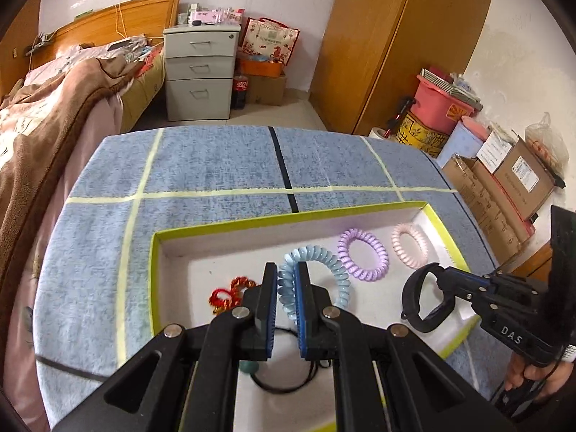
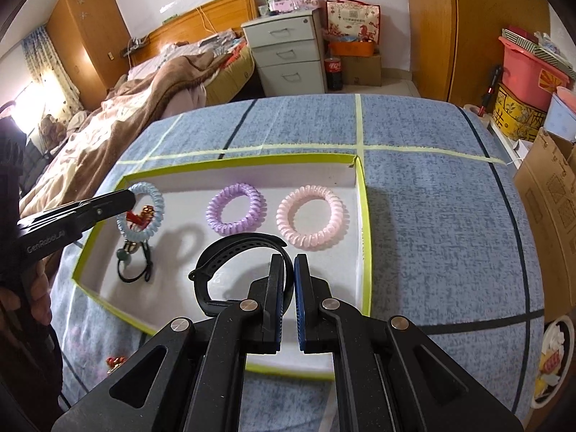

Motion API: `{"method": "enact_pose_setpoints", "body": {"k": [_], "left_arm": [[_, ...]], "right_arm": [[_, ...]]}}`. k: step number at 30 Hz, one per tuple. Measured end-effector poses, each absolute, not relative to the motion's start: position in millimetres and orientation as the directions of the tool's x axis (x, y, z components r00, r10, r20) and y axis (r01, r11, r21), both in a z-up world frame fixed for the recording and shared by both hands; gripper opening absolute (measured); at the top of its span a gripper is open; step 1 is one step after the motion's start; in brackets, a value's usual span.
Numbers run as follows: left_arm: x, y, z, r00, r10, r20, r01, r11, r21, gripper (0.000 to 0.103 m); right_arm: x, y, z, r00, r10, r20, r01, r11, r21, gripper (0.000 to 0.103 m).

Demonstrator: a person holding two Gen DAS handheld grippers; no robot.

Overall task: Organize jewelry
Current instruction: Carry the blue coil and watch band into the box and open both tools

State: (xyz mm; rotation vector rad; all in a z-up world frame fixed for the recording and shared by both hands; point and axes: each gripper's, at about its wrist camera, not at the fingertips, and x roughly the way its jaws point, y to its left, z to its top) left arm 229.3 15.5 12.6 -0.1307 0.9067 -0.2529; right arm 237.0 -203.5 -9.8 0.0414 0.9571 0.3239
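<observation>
Blue spiral hair tie (image 1: 316,273) sits pinched between the left gripper (image 1: 286,270) pads above the tray (image 1: 252,221); right gripper (image 2: 289,262) clamps a black strap (image 2: 230,252).

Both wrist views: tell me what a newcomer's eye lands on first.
The white tray with a lime-green rim on the blue blanket, holding a purple coil hair tie beside a pink coil hair tie. At its left, the left gripper has its jaws shut on a blue coil hair tie; nearer, the right gripper clamps a black watch strap.
</observation>
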Motion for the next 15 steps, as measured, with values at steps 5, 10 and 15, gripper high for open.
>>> {"method": "enact_pose_setpoints", "body": {"k": [5, 10, 15], "left_arm": [[242, 13, 3, 0.574, -0.26, -0.776, 0.154, 0.966, -0.21, 0.01], [248, 12, -2, 0.561, -0.265, -0.784, 0.147, 0.964, -0.22, 0.01], [253, 12, -6, 0.549, -0.253, -0.797, 0.139, 0.967, -0.211, 0.01]], "right_arm": [[245, -204, -13, 0.523, 0.271, -0.809, -0.246, 0.956, 0.161, 0.006], [248, -202, -13, 0.519, 0.269, -0.811, -0.253, 0.955, 0.155, 0.006], [252, -202, -15, 0.514, 0.263, -0.816, -0.25, 0.956, 0.151, 0.006]]}}
